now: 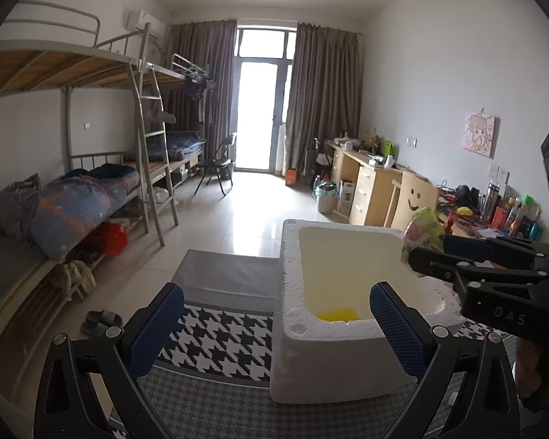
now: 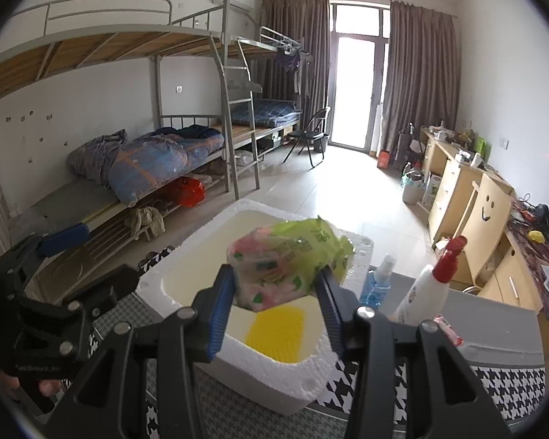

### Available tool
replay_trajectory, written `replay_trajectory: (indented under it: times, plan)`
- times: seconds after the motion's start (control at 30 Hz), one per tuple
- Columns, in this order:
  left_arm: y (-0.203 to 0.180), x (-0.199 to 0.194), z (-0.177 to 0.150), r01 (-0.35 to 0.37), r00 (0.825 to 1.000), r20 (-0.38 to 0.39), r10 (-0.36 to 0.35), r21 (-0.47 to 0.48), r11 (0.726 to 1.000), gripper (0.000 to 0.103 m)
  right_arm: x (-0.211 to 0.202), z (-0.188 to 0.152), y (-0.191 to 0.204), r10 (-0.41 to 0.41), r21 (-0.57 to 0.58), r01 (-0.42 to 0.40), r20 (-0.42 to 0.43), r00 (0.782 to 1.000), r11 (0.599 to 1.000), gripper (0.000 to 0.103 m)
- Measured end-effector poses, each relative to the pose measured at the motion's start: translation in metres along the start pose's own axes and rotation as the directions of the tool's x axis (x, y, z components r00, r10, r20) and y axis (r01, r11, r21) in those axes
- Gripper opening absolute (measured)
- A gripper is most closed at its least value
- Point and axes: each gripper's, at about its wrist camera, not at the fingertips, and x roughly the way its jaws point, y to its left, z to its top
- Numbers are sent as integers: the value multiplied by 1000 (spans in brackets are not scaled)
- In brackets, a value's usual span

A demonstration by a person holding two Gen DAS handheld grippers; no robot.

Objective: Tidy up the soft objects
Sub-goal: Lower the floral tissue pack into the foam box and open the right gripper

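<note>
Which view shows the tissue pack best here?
The right wrist view: the tissue pack sits centred, clamped between the right gripper jaws above the foam box. The left wrist view catches only a sliver of it beside the box.

The tissue pack (image 2: pixel 282 265) covers part of the foam box (image 2: pixel 311 376) interior, and its printing is too blurred to read; the yellow pad (image 1: pixel 338 315) is mostly sunk behind the box's near wall in the left view. The white spray bottle (image 2: pixel 426 289) hides its base behind the right tool (image 2: pixel 274 292); the desk clutter (image 1: pixel 508 212) is too small to identify.
</note>
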Motion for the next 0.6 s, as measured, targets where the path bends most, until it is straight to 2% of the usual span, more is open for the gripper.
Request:
replay_trajectory:
  times: [0.5,0.57,0.6]
  plan:
    - [2,-6,-14,20,1000,-4,-20,-10,1000,102,25,1,2,23,29,-21,-60,998,999,50]
    - [2,-6,-15,31,1000,-7,-31,-16,999,102,29,1,0,38,32,-36,-73,997,999,53]
    - [2,-6,-16,31,999,-8,-32,-18,999,102,31,3,0,43,30,-41,-78,996,999,58]
